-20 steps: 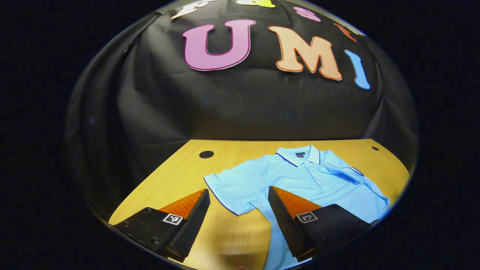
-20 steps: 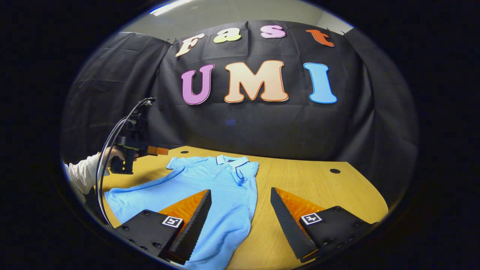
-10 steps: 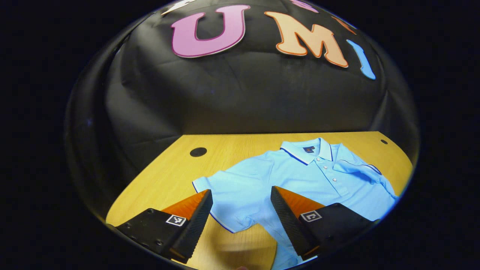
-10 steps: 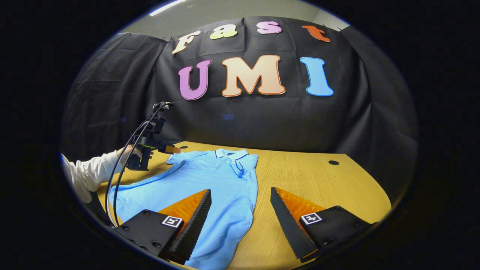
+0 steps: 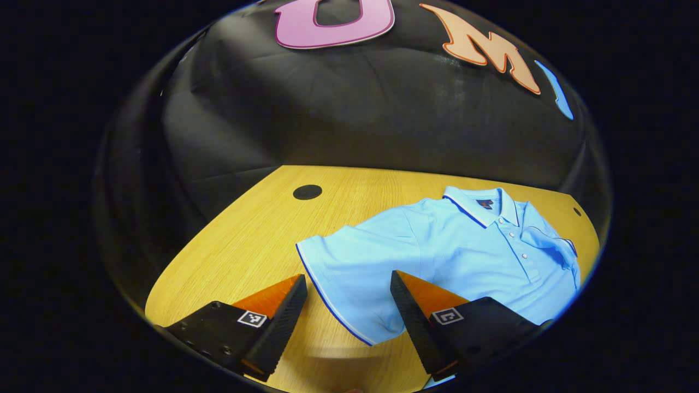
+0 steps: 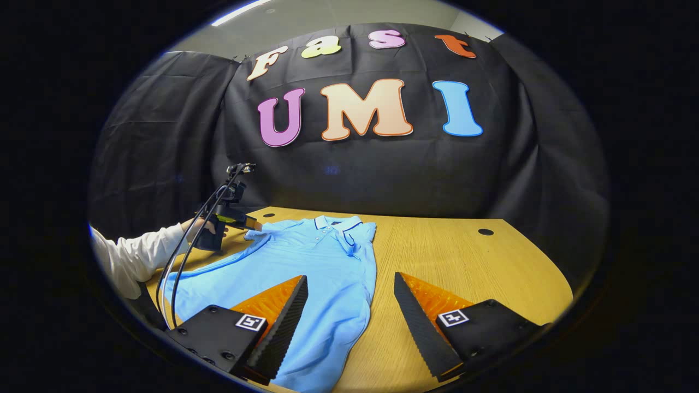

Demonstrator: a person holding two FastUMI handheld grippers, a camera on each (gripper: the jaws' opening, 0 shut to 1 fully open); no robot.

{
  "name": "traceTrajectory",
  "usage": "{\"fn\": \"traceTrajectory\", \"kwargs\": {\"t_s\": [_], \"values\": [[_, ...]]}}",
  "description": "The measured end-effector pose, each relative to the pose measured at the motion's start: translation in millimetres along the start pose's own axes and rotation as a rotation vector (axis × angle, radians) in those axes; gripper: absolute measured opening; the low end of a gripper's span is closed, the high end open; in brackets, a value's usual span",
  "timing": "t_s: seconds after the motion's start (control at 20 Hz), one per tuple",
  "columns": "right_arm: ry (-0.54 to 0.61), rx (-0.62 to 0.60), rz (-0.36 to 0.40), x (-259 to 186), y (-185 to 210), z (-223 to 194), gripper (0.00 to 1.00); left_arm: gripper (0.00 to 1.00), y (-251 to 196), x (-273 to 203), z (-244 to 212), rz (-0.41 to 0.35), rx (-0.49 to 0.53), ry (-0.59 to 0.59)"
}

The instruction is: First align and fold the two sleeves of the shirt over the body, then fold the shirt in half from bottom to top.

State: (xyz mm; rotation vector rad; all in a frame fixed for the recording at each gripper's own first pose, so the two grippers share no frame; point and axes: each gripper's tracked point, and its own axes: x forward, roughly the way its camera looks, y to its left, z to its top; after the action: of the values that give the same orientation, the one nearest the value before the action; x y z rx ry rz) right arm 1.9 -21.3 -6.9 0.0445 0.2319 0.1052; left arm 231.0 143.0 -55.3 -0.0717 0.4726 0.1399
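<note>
Light-blue short-sleeved polo shirt (image 5: 458, 251) lies flat on the wooden table (image 5: 256, 240), its sleeve at 12 o'clock between the wide-open, empty left claw (image 5: 348, 305)

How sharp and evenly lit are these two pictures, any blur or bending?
Left gripper view: light blue polo shirt sharp, a soft shadow on the wooden table between the fingers, table edge bowed by the fisheye. Right gripper view: even light, a bright ceiling strip above, nothing blurred.

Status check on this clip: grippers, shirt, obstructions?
Left gripper open, jaws straddling the flat sleeve. Right gripper open, holding nothing. Shirt flat on table, other sleeve folded over. Nothing in the way.
</note>
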Motion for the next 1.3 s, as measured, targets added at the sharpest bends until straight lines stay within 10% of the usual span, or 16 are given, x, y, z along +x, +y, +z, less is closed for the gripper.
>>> {"fn": "traceTrajectory", "kwargs": {"t_s": [0.35, 0.9, 1.3], "values": [[-0.015, 0.023, -0.014, -6.5, -10.9, 6.5, 0.98, 0.9, -5.5, 4.3, -5.2, -0.011, -0.012, 0.062], [-0.004, 0.007, -0.001, -18.9, -8.4, 1.7, 0.98, 0.0, -32.7, 4.3, -3.5, -0.077, 0.028, 0.114], [-0.001, 0.007, -0.01, -22.7, -5.1, 2.9, 0.98, 0.0, -55.4, -20.6, 58.2, -0.129, 0.023, 0.01]]}}
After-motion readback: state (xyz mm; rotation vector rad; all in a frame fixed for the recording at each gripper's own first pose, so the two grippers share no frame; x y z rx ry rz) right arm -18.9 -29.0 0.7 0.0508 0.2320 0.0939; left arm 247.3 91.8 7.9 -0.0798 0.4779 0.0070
